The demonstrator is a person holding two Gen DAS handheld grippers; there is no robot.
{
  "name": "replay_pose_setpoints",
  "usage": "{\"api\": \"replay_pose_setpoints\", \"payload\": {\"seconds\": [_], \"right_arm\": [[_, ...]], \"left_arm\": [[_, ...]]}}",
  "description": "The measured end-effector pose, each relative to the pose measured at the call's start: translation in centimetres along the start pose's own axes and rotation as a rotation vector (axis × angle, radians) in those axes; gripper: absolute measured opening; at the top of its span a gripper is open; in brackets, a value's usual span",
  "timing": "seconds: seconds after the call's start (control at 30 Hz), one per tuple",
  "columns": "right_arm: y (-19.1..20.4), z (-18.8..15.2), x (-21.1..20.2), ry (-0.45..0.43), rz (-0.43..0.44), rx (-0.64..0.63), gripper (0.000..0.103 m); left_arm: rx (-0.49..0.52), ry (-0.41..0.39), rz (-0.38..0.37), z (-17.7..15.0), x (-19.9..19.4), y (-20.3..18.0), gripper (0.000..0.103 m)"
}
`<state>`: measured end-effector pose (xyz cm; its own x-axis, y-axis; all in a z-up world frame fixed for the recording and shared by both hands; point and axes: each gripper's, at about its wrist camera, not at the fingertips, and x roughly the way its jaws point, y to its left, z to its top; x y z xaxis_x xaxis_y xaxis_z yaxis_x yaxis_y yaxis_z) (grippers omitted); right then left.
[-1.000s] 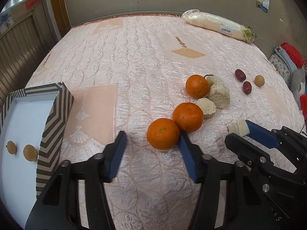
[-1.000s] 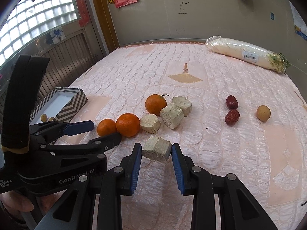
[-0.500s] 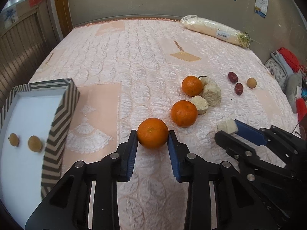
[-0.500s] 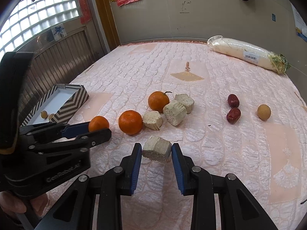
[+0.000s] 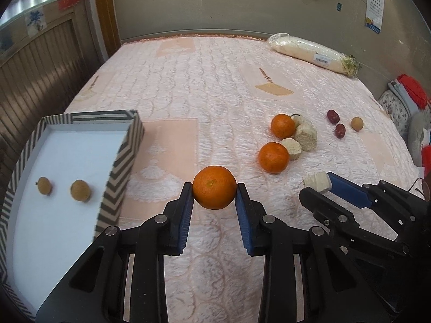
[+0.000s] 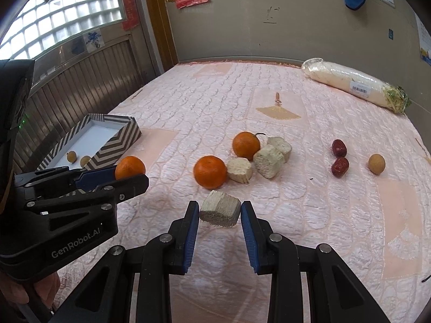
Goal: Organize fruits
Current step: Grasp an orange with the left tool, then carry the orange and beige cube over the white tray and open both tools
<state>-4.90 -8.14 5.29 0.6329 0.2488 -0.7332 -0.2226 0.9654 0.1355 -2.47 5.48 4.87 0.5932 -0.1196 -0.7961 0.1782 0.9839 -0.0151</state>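
Observation:
My left gripper (image 5: 214,192) is shut on an orange (image 5: 214,191), held just above the pink quilt. In the right wrist view that same orange (image 6: 130,167) shows at the left gripper's tips. My right gripper (image 6: 219,210) is shut on a pale sugarcane chunk (image 6: 220,212), lifted off the quilt; the left wrist view shows the chunk (image 5: 316,182) at the right. A zigzag-striped box (image 5: 115,167) lies at the left, two small brown longans (image 5: 80,190) inside. Two more oranges (image 5: 273,157) lie beside several cane chunks (image 5: 305,136).
Two red dates (image 6: 340,166) and a loose longan (image 6: 376,163) lie on the right of the quilt. A wrapped white radish (image 6: 353,84) rests at the far right by the wall. Clothes (image 5: 409,99) pile off the bed's right edge. A hand (image 6: 16,290) holds the left gripper.
My left gripper closed on the nearest orange and lifted it off the quilt, away from its neighbour and toward the box. The right gripper kept its chunk and shifted slightly.

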Motion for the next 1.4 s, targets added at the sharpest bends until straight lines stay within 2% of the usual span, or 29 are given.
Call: {"api": "replay_pose_setpoints", "payload": {"seconds": [0.43,0.77,1.1,1.4], "right_arm": [[4.0,1.2,-0.4,-0.016,0.024,-0.065,0.031],[9.1,2.6,-0.1,-0.024,0.067,-0.158,0.031],[14.7,3.6,0.9,-0.018,0.131,-0.250,0.031],[18.8,3.7,2.3,0.006,0.181,-0.326,0.031]], "left_arm": [[-0.052,-0.040,0.062,-0.6,-2.7,3.8,0.031],[-0.125,-0.059,0.118,-1.3,-4.6,8.5,0.031],[-0.203,-0.054,0.181,-2.6,-5.6,13.5,0.031],[-0.270,-0.010,0.206,-3.8,-4.9,17.0,0.031]]}}
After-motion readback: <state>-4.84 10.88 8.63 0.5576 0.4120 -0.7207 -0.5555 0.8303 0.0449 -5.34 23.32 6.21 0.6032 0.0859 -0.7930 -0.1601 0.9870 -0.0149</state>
